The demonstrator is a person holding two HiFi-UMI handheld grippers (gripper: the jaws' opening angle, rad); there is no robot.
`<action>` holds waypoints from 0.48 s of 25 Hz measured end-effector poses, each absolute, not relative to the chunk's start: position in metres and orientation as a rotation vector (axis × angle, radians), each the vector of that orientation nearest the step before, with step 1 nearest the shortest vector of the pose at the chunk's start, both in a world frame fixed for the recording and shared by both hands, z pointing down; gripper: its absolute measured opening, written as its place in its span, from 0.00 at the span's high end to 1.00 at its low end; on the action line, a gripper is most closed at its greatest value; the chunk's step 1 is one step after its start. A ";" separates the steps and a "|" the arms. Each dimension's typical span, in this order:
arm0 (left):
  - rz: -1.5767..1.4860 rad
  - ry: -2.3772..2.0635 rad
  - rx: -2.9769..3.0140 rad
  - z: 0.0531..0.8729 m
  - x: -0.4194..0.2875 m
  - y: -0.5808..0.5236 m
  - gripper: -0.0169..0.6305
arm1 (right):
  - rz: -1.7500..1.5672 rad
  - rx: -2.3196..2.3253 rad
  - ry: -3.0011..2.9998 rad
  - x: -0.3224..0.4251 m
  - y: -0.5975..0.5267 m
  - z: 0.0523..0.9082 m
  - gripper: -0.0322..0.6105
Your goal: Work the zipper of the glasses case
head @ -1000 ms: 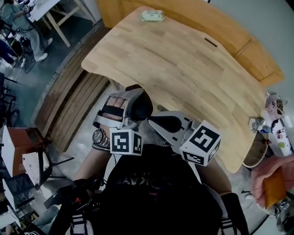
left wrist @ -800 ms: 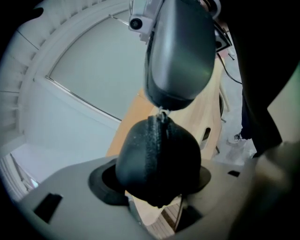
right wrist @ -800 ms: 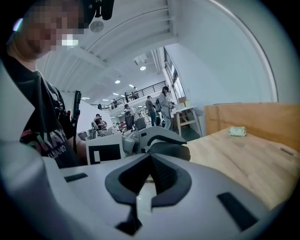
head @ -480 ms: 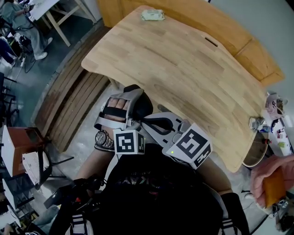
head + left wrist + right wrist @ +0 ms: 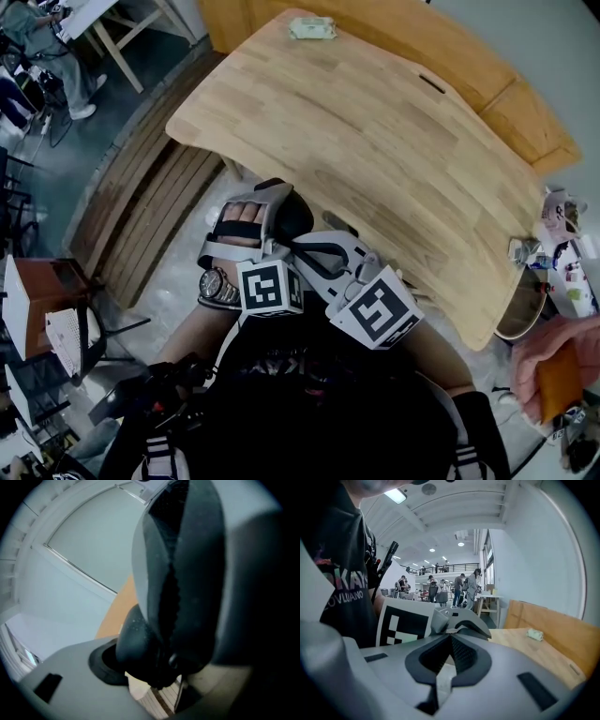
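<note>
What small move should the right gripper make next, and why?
Probably open the right gripper and bring it to what looks like the slider, low on the zipper. Its jaws are shut with nothing between them, while the left gripper clamps the case.

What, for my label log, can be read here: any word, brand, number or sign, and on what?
"KAY": pale print on the person's dark T-shirt, cut off at the left; the smaller line beneath is blurred.
The left marker cube and right marker cube: square patterns, no letters.
The far packet: too small to read.
</note>
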State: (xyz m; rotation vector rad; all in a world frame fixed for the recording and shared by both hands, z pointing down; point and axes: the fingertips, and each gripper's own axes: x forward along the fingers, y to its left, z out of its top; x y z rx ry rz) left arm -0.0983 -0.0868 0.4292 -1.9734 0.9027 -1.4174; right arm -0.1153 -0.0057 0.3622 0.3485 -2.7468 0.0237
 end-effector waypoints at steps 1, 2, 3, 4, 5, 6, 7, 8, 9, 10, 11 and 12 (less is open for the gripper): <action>-1.413 0.908 -1.984 0.431 -0.098 -0.086 0.54 | -0.003 0.339 -2.726 -0.114 -0.005 0.363 0.93; -1.412 0.908 -1.990 0.431 -0.097 -0.086 0.54 | -0.031 0.337 -2.709 -0.113 -0.005 0.364 0.93; -1.414 0.905 -1.995 0.432 -0.097 -0.086 0.54 | -0.049 0.344 -2.706 -0.114 -0.005 0.364 0.93; -1.418 0.900 -2.001 0.432 -0.097 -0.085 0.54 | -0.053 0.351 -2.712 -0.114 -0.005 0.364 0.93; -1.421 0.896 -2.011 0.432 -0.098 -0.084 0.54 | -0.046 0.350 -2.719 -0.114 -0.004 0.364 0.93; -1.418 0.894 -2.025 0.432 -0.098 -0.084 0.54 | -0.026 0.345 -2.732 -0.114 -0.004 0.363 0.92; -1.406 0.895 -2.047 0.432 -0.097 -0.083 0.54 | 0.007 0.341 -2.758 -0.115 -0.003 0.362 0.92; -1.386 0.899 -2.082 0.431 -0.095 -0.082 0.54 | 0.033 0.334 -2.786 -0.115 -0.003 0.360 0.92; -1.358 0.907 -2.132 0.431 -0.094 -0.082 0.54 | 0.032 0.313 -2.808 -0.114 -0.002 0.358 0.92; -1.326 0.919 -2.189 0.429 -0.092 -0.081 0.54 | 0.009 0.284 -2.827 -0.111 -0.001 0.355 0.91; -1.292 0.933 -2.246 0.428 -0.091 -0.081 0.54 | 0.001 0.267 -2.867 -0.108 -0.002 0.348 0.87; -1.260 0.948 -2.295 0.426 -0.092 -0.081 0.54 | 0.038 0.278 -2.943 -0.105 -0.004 0.337 0.77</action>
